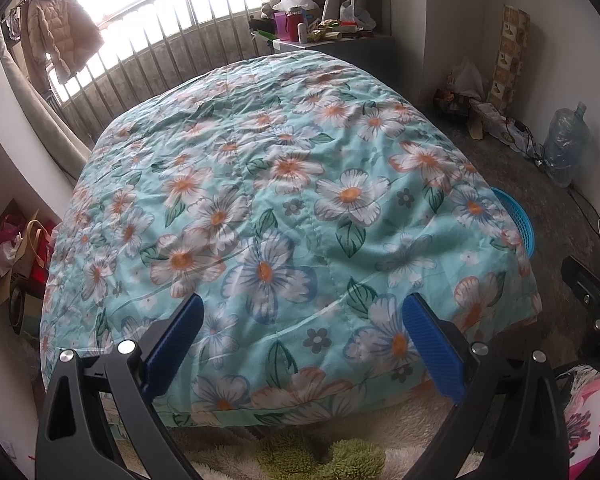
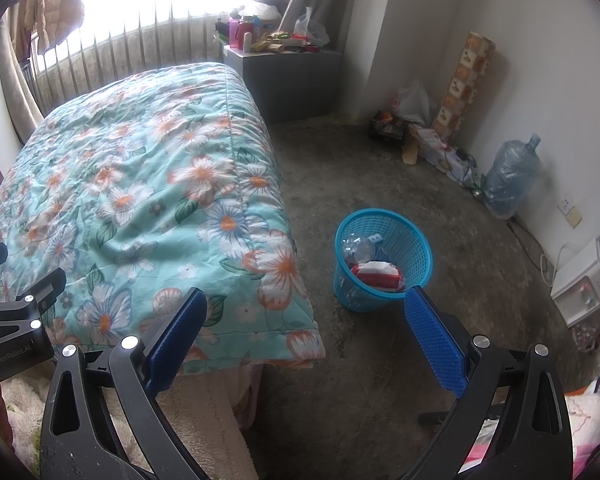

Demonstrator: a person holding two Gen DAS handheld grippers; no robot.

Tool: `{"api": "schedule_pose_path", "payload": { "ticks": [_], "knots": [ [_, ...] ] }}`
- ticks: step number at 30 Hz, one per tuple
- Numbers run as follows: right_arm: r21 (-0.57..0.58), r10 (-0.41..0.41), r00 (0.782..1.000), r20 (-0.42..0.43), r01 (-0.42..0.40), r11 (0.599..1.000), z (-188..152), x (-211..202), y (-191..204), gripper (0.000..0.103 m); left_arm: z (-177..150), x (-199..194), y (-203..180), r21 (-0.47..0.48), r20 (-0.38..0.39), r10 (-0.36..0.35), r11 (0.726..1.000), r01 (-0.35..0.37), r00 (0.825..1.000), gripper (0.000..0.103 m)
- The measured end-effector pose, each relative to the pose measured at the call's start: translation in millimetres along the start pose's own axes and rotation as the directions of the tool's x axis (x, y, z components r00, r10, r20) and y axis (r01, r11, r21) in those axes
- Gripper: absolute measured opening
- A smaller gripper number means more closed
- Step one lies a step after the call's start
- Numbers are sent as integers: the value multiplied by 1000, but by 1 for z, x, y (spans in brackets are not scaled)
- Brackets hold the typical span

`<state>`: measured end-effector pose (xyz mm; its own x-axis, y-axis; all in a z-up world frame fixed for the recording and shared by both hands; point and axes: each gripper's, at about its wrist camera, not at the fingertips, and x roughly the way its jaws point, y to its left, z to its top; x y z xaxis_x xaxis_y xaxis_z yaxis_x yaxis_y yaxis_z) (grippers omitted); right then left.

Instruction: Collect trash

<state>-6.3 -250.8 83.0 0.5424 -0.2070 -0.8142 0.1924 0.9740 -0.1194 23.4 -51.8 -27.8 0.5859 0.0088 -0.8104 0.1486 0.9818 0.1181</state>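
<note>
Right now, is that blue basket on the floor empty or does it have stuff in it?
Partly filled. The blue basket stands upright, holding a crushed clear bottle and a red-and-white packet.

Plastic mesh basket (image 2: 384, 260) (glossy) on rough concrete floor (image 2: 340, 184).

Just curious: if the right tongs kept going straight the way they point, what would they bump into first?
Probably the bare floor, between the bed and the blue basket. The right tongs are open and empty; depth is unclear.
</note>
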Motion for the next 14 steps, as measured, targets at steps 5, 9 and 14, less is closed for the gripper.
{"api": "schedule_pose_path", "payload": {
  "ticks": [5,9,14],
  "knots": [
    [0,1,1000,0,-1,1000,0,0,0,95,0,0,0,0,-1,0,1000,0,1000,97],
    [0,0,1000,1,0,1000,0,0,0,95,-1,1,-1,2,-6,-2,1000,2,1000,97],
    [2,1,1000,0,-1,1000,1,0,-1,95,-3,1,-2,2,-7,-2,1000,2,1000,97]
  ]
}}
